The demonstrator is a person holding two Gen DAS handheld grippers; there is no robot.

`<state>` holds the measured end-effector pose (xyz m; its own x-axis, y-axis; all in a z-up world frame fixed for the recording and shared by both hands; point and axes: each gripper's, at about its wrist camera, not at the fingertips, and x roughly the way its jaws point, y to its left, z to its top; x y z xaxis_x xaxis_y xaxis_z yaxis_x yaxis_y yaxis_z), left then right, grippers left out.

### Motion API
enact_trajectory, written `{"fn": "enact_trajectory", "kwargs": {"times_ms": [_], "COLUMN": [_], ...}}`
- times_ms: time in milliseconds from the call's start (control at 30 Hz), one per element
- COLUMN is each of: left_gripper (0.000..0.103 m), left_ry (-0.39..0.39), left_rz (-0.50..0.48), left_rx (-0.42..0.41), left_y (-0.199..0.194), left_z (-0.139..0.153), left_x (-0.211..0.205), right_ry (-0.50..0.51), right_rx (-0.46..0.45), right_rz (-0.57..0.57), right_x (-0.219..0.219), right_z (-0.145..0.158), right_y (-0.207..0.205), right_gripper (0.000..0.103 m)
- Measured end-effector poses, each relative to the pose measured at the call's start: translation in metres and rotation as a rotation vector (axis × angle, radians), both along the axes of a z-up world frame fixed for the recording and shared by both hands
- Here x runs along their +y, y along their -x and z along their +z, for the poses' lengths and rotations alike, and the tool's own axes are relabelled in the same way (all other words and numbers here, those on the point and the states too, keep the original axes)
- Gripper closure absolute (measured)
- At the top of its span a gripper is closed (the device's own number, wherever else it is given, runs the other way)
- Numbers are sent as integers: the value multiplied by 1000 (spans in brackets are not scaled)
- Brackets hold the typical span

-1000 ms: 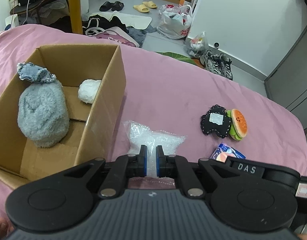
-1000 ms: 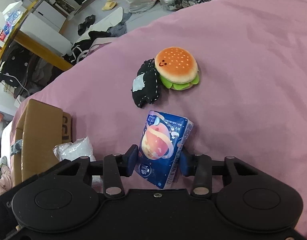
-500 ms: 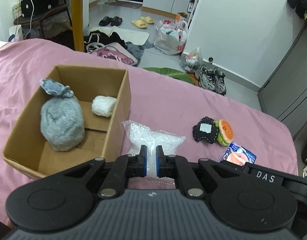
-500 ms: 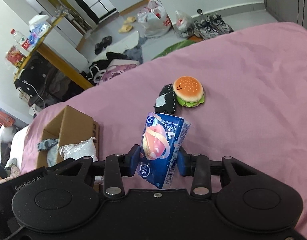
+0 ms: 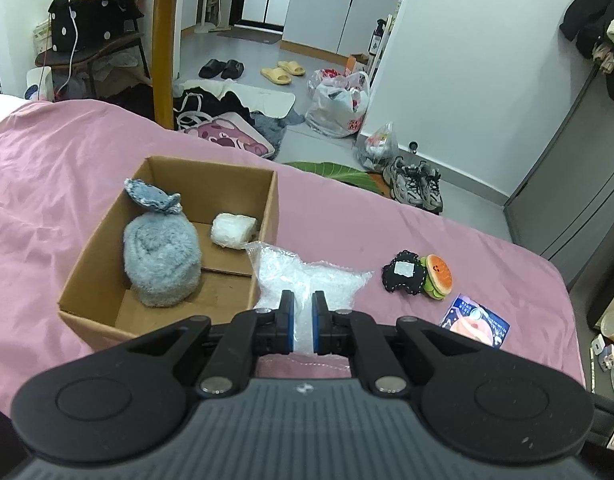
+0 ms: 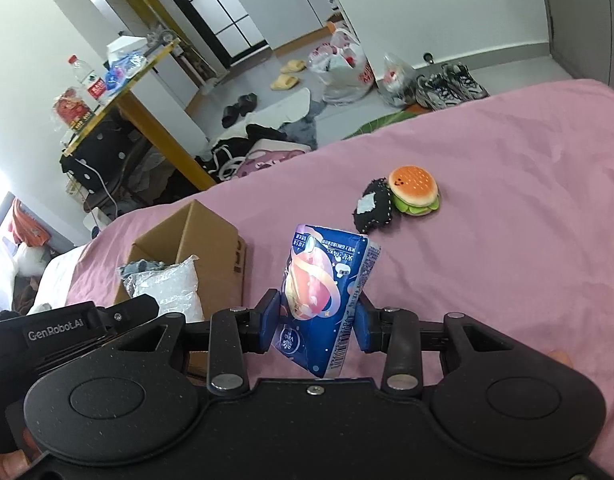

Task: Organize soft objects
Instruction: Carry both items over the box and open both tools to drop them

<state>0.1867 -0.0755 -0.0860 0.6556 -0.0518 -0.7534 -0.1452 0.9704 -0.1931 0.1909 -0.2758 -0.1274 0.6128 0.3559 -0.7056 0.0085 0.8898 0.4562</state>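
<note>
- Left wrist view: open brown cardboard box [image 5: 107, 276] on the pink bedspread [image 5: 387, 220] already holds a grey fluffy plush [image 5: 161, 260] and a white wrapped bundle [image 5: 233, 230]. Left gripper [image 5: 303, 320] is clamped on a clear crinkly plastic bag [image 5: 307, 276], right of the box.
- Right wrist view: right gripper [image 6: 317, 320] is clamped on a blue tissue pack [image 6: 327, 292], held off the bed. Black patch plush [image 6: 373, 208] and burger plush [image 6: 415, 190] lie far right, unpacked. Roughly half remains.
</note>
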Motion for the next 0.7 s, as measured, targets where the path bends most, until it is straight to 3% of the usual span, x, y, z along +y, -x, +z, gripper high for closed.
{"fn": "enact_trajectory", "kwargs": {"times_ms": [700], "left_gripper": [96], "left_ry": [1], "left_rz": [80], "left_rx": [-87], "left_y": [13], "left_z": [29], "left_x": [67], "right_ry": [-20], "right_rx": [-110], "right_rz": [58], "right_x": [18], "right_z": [18], "right_y": [9], "right_gripper": [65]}}
